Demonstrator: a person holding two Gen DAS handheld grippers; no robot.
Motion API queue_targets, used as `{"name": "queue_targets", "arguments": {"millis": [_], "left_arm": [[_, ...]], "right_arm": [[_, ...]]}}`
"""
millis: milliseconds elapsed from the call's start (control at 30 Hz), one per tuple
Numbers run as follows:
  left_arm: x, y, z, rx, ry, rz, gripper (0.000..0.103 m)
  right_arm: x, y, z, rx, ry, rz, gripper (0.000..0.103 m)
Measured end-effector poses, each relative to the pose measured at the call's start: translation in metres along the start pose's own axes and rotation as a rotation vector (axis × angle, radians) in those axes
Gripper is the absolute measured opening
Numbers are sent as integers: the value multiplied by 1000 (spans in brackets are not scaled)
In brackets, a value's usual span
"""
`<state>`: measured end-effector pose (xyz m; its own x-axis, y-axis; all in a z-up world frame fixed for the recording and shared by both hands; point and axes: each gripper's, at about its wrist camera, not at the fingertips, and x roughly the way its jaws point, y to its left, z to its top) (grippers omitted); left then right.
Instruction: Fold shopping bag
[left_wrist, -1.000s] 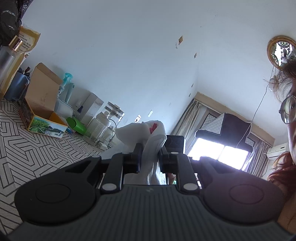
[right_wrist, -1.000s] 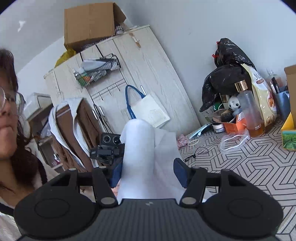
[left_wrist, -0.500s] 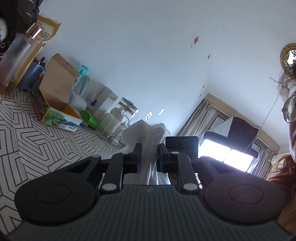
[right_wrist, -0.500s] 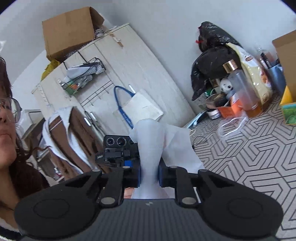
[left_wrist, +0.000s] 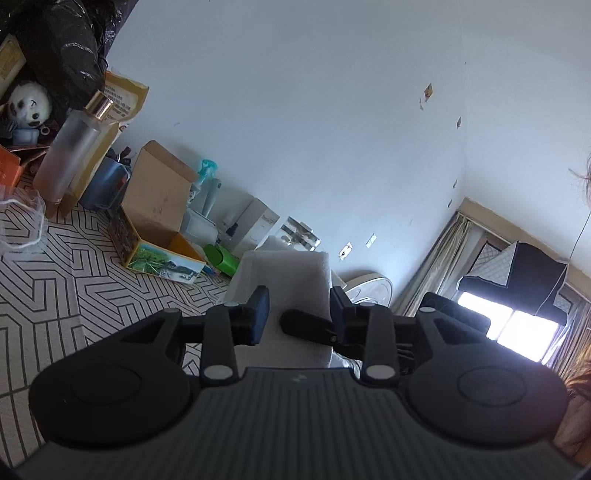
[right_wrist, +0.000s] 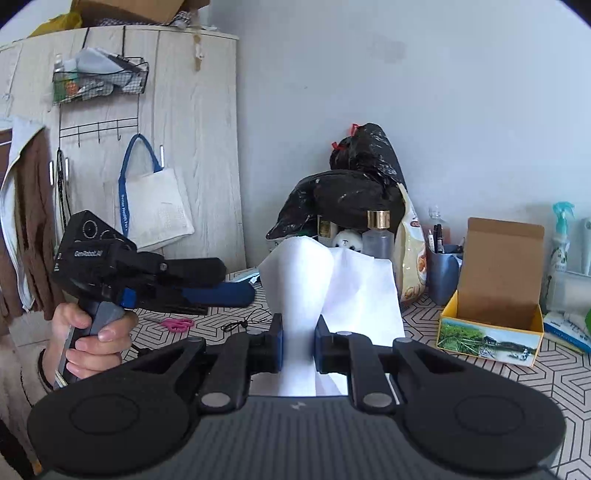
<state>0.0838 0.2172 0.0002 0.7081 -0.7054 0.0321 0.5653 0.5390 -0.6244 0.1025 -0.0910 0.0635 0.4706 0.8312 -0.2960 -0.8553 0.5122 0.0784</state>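
The white shopping bag (right_wrist: 334, 291) stands bunched up in front of my right gripper (right_wrist: 298, 341), whose blue-padded fingers are shut on a gathered fold of it. In the left wrist view the same bag (left_wrist: 284, 277) shows as a flat white panel between the spread fingers of my left gripper (left_wrist: 298, 314), which is open and holds nothing. My left gripper also shows in the right wrist view (right_wrist: 236, 282), held in a hand left of the bag, fingers pointing at it.
An open cardboard box (right_wrist: 495, 295) with a landscape print, a frosted bottle (right_wrist: 378, 236), a black rubbish bag (right_wrist: 351, 192), a blue cup (right_wrist: 441, 273) and pink scissors (right_wrist: 177, 324) lie on the patterned table (right_wrist: 480, 373). A wardrobe (right_wrist: 184, 147) stands behind.
My left gripper has opened and let go of the bag. My right gripper, open a second ago, has closed on the bag and stays shut. Both views have swung round.
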Motion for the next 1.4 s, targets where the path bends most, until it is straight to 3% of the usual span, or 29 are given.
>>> {"name": "queue_targets", "arguments": {"millis": [100, 200, 433, 533, 600, 733, 800, 833, 867, 933, 967, 1067, 1200, 1267, 1333, 1367, 1400], "left_arm": [[-3, 4, -4, -18, -8, -23, 44], [-10, 5, -4, -1, -29, 2, 61], [0, 9, -7, -11, 39, -66, 61], [2, 15, -5, -18, 38, -119, 51], [3, 17, -3, -22, 49, -166, 34], [5, 12, -7, 6, 68, -170, 26], [5, 16, -9, -34, 77, -184, 24], [4, 18, -9, -45, 74, -185, 24], [2, 19, -8, -51, 71, -194, 24], [-2, 18, -6, -38, 63, -204, 24], [-3, 16, -5, -27, 63, -213, 24], [-4, 8, -5, 8, 65, -227, 24], [-1, -2, -6, 52, 72, -214, 24], [1, -8, -7, 87, 76, -176, 24], [0, -9, -6, 115, 70, -88, 26], [0, -9, -5, 122, 71, -57, 34], [-1, -8, -3, 106, 83, -29, 39]], "right_arm": [[-3, 7, 1, -19, -3, 36, 16], [-3, -7, -1, 75, -1, 167, 16], [11, -10, 2, 112, 32, 291, 16], [18, -17, 4, 165, 35, 363, 16], [22, -30, 3, 235, 42, 438, 15], [32, -58, -4, 372, 98, 563, 16], [27, -63, -2, 362, 130, 566, 22], [18, -60, 2, 308, 123, 531, 34], [9, -58, 6, 255, 112, 495, 56], [-9, -52, 14, 155, 52, 427, 79], [-17, -49, 18, 110, 26, 398, 82], [-19, -44, 22, 92, 39, 416, 86], [5, -37, 18, 114, 101, 428, 79], [14, -34, 16, 139, 125, 429, 55], [19, -30, 12, 205, 140, 405, 32], [20, -26, 11, 206, 145, 376, 24], [20, -19, 11, 181, 153, 331, 23]]}}
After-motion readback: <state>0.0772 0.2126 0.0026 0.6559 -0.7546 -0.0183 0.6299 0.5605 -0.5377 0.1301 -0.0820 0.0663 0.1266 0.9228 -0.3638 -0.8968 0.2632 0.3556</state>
